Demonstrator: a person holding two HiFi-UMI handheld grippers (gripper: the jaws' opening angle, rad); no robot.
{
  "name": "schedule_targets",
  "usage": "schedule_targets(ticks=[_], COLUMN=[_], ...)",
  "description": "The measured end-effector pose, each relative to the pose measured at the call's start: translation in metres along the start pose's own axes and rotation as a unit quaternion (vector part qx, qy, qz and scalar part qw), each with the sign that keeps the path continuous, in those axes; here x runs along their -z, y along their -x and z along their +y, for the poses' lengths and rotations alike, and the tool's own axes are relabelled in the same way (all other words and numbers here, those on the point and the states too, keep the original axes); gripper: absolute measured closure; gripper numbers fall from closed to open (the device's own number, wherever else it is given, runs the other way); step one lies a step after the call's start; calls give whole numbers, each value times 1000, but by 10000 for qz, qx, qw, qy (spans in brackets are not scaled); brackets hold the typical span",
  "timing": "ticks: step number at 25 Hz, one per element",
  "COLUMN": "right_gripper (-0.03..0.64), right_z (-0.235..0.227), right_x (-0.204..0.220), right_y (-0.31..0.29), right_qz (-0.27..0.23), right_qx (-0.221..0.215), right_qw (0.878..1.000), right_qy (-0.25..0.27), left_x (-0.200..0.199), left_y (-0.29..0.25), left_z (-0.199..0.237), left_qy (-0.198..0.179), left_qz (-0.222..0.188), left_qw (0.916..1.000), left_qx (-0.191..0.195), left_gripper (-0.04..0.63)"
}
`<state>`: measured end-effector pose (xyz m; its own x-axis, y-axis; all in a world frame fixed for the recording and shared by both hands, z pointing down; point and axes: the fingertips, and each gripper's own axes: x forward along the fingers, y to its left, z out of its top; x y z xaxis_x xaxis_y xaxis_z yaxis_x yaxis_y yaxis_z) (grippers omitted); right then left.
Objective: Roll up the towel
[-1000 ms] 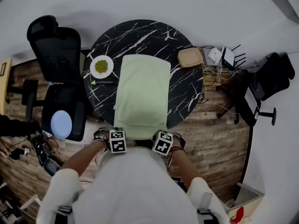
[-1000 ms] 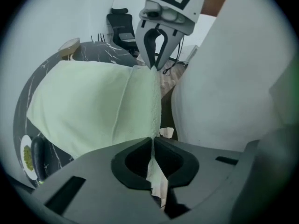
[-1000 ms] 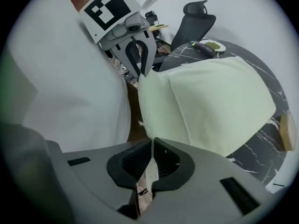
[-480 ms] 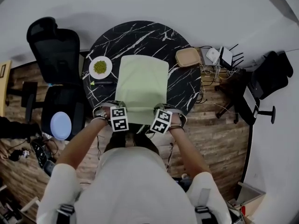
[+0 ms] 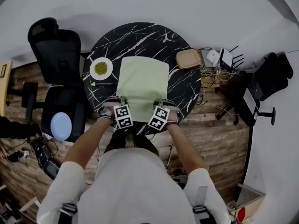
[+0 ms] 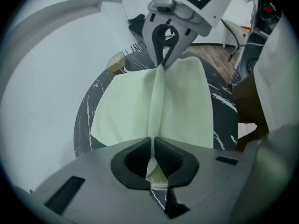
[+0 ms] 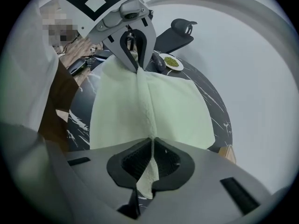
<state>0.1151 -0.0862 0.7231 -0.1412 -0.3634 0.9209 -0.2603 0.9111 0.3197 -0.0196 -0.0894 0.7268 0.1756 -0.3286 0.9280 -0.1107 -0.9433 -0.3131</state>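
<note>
Now pinching the towel (image 5: 142,78) along its near hem: left gripper (image 6: 154,146) with jaws clenched on one corner, right gripper (image 7: 152,146) clenched on the other. Holding that hem raised and taut at the near edge of the counter (image 5: 140,36), likely for starting an even first turn. Leaving the rest lying flat across the middle, apart from the plate (image 5: 101,67) at the left edge.

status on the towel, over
Left gripper shut on towel. Right gripper shut on towel, same near edge. Rest lies flat, unrolled. Plate beside it, not touching.
</note>
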Motion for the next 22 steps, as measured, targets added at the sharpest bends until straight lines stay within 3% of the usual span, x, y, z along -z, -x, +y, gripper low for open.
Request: schedule_targets(ticks=[4,6,8,14,18,22], right_gripper=[607,560,505,453,449,449], right_z=[-2,-2,-3,5,37,94], right_x=[1,4,4,-2,-14,-13], right_y=[0,-1,-1,3,15,23], right_qz=[-8,34,40,-91,-299,-292], right_qx=[11,1,-5,-158,-555,-1115], right_qw=[9999,9999,9998,9996,9980,9926], right_qy=[-101,-149,-190,-205,-20,385], left_x=[-3,-6,-8,-11,-9,-5], left_y=[2,3,3,6,15,21], left_z=[4,4,3,-1,-31,-79], left_qy=[81,116,158,256,120,-400], left_qz=[-95,-168,-228,-375,-275,-216], left_qw=[9999,9998,9996,9989,9973,9933], left_qx=[-5,41,97,147,671,1058], left_gripper=[580,564,425,353,355,394])
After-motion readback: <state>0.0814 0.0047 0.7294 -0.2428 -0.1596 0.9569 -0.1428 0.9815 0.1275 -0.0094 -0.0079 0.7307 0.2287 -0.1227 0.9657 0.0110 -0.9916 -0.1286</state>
